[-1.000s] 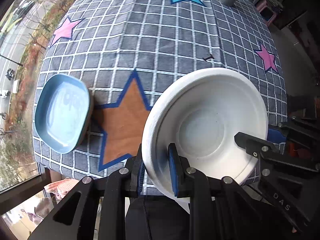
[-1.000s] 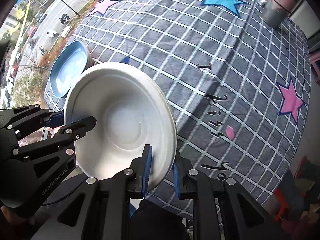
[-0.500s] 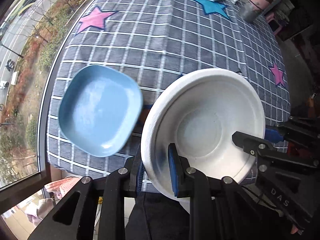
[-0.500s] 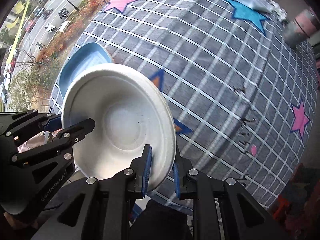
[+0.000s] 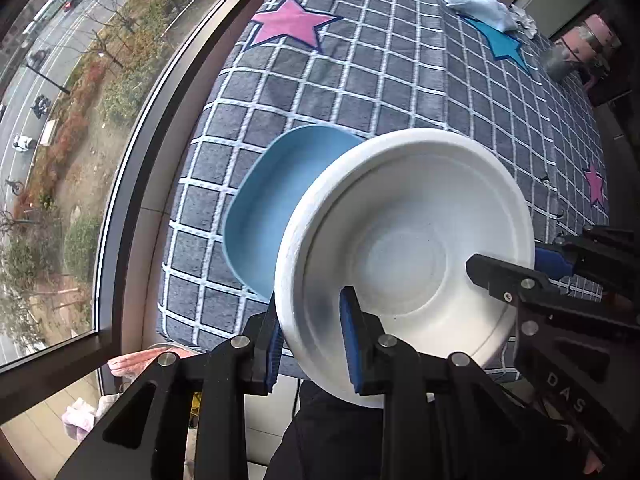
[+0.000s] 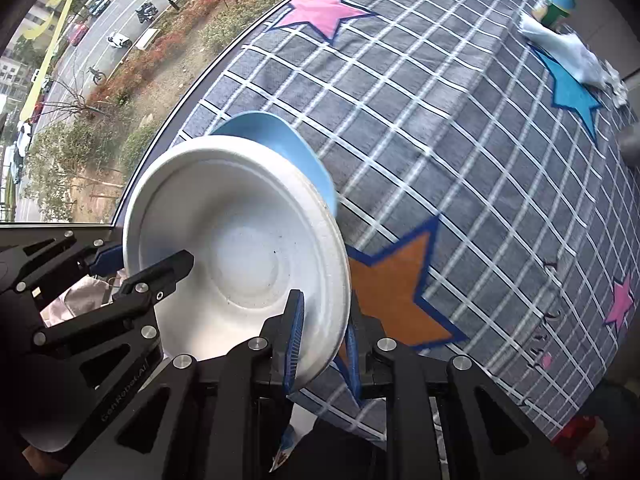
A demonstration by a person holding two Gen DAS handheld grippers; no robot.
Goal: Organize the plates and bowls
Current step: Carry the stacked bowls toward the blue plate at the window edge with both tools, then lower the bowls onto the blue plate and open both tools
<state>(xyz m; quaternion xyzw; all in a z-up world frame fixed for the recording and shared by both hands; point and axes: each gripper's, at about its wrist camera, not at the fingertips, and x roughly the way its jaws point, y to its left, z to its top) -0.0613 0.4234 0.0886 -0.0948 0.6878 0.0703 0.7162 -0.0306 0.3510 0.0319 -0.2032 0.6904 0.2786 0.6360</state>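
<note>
Pinching the rim of the white bowl (image 5: 404, 256) at its 7 o'clock edge, the left hand-held gripper (image 5: 312, 344) has one blue pad inside the wall and one outside. The right hand-held gripper (image 6: 322, 340) nips the same bowl's rim at roughly 4 o'clock in the left wrist view, so the bowl hangs between the two tools, tilted, clear of the tabletop (image 5: 400, 92).

Behind the bowl, toward 10 o'clock, sits the blue plate (image 5: 276, 204), partly hidden by it; whether the two touch cannot be told. The plate lies near the tabletop's window-side edge.

Judging by its matte, slightly fibrous surface, the bowl is probably moulded pulp or foam: very light, fairly stiff across the base, but thin at the lip, where a hard squeeze could crease it. It should not slip readily on the padded fingers. Opposite rim holds, as now, look the sensible grip, since the sloped wall offers nothing else to grasp.

The blue plate looks like hard, smooth plastic or ceramic, heavier and slicker, best taken by its raised rim.

At 12 o'clock, far across the checked cloth, lie a crumpled cloth (image 5: 480, 4) and a bottle (image 6: 554, 0).
</note>
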